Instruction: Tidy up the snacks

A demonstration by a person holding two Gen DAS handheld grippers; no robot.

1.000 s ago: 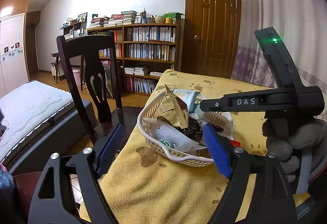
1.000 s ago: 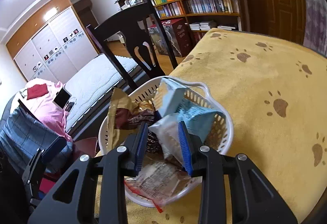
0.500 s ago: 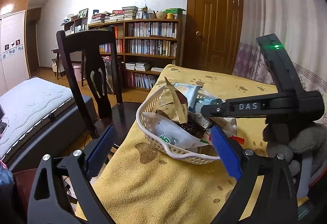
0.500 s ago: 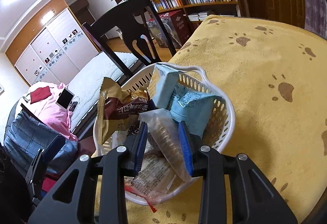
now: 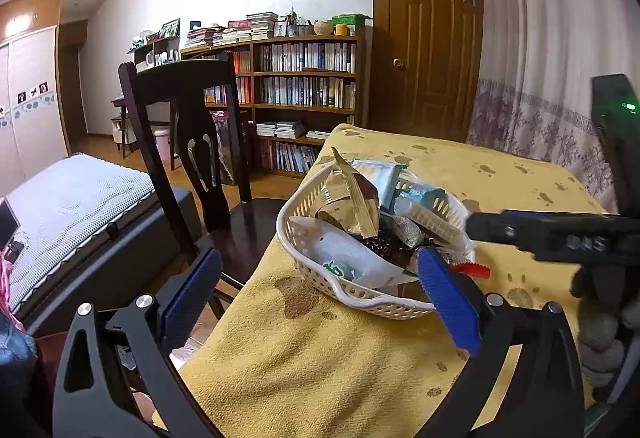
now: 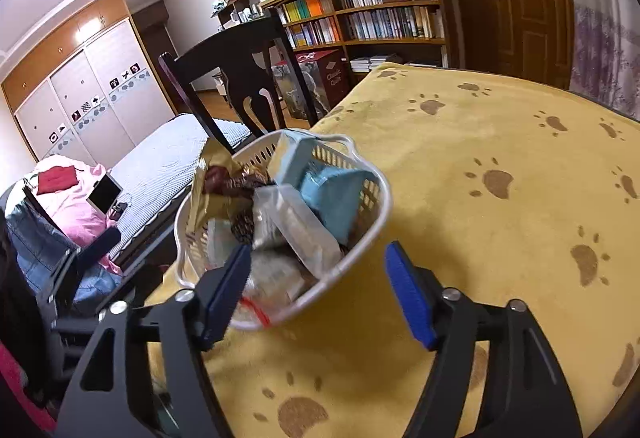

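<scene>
Right gripper [image 6: 316, 294] just let go: a second ago its blue pads were pinched on the clear packet [image 6: 298, 228], now they're spread wide and backed off at 6 o'clock of the white basket [image 6: 372, 234]. Packet lies inside the basket on the heap, beside the light-blue packs [image 6: 332, 194]. Left gripper [image 5: 320, 298] was wide before and hasn't closed; nothing in it, parked at the basket's near side. Basket sits near the table's edge on the paw-print cloth [image 6: 500, 142], chair [image 5: 192, 142] at 9 o'clock. No loose snacks visible on the cloth, so the sorting looks about finished.
</scene>
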